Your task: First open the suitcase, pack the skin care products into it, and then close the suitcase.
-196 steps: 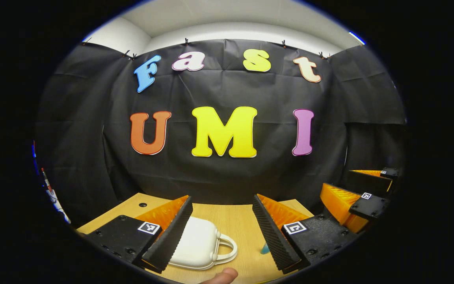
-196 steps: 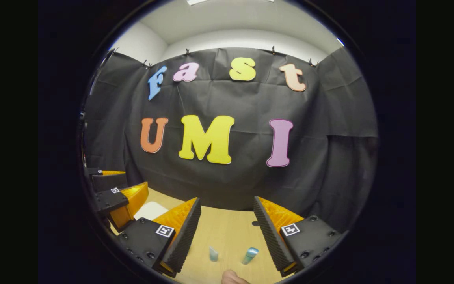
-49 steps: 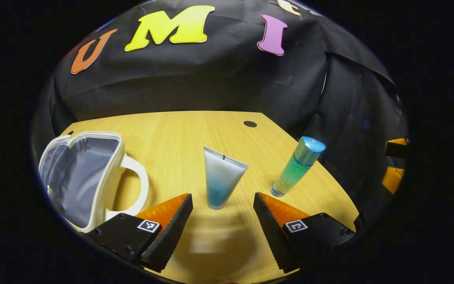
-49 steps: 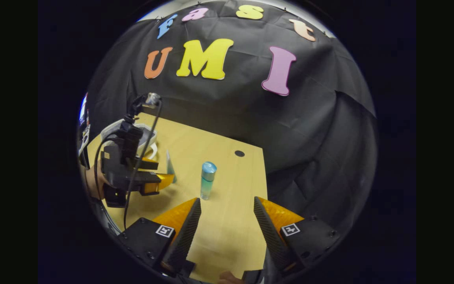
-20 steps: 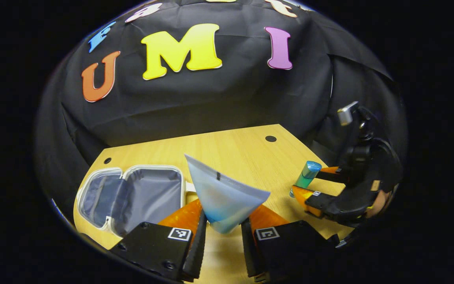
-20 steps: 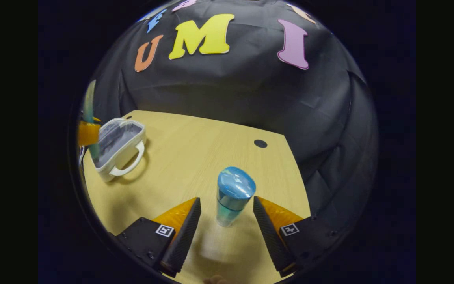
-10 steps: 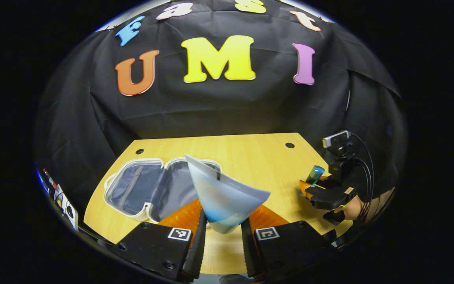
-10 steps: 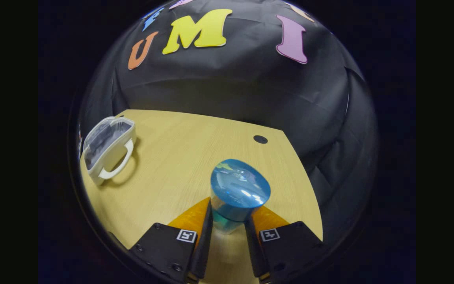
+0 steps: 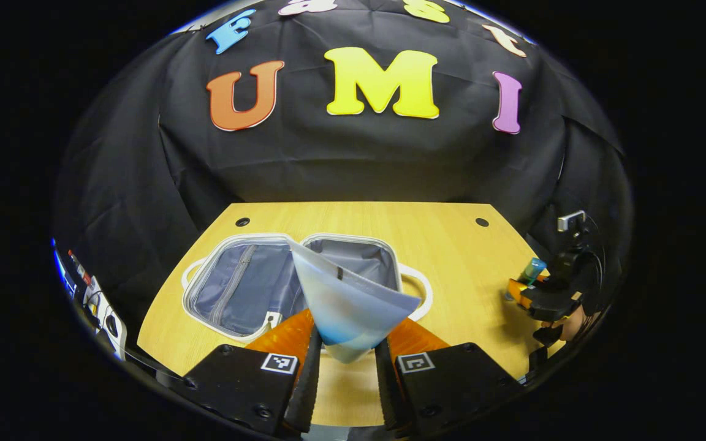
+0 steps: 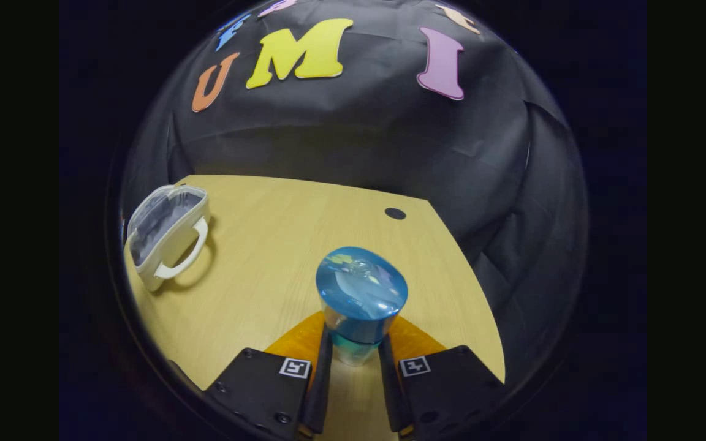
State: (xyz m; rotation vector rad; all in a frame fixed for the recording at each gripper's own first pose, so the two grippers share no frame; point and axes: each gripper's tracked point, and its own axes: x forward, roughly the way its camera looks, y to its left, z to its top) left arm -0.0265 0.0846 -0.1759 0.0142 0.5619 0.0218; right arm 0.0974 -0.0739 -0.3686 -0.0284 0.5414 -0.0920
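Note:
The white suitcase (image 9: 249, 288) lies open flat on the wooden table (image 9: 451, 257), its grey lining up; it also shows at the left of the right gripper view (image 10: 166, 236). My left gripper (image 9: 345, 361) is shut on a pale blue tube (image 9: 344, 306), held above the table just in front of the open suitcase. My right gripper (image 10: 353, 361) is shut on a green bottle with a blue cap (image 10: 360, 297), standing upright between its fingers. In the left gripper view that bottle (image 9: 532, 269) and the right gripper (image 9: 527, 293) appear far right.
Two small round holes (image 9: 242, 222) (image 9: 482, 222) sit near the table's back corners. A hand (image 9: 570, 315) holds the right gripper at the table's right edge. Cables and gear (image 9: 92, 303) hang past the left edge. The black cloth wall stands behind.
My left gripper has carried the tube leftward, so the open suitcase now lies straight ahead. The right gripper stays shut on the bottle and has barely shifted.

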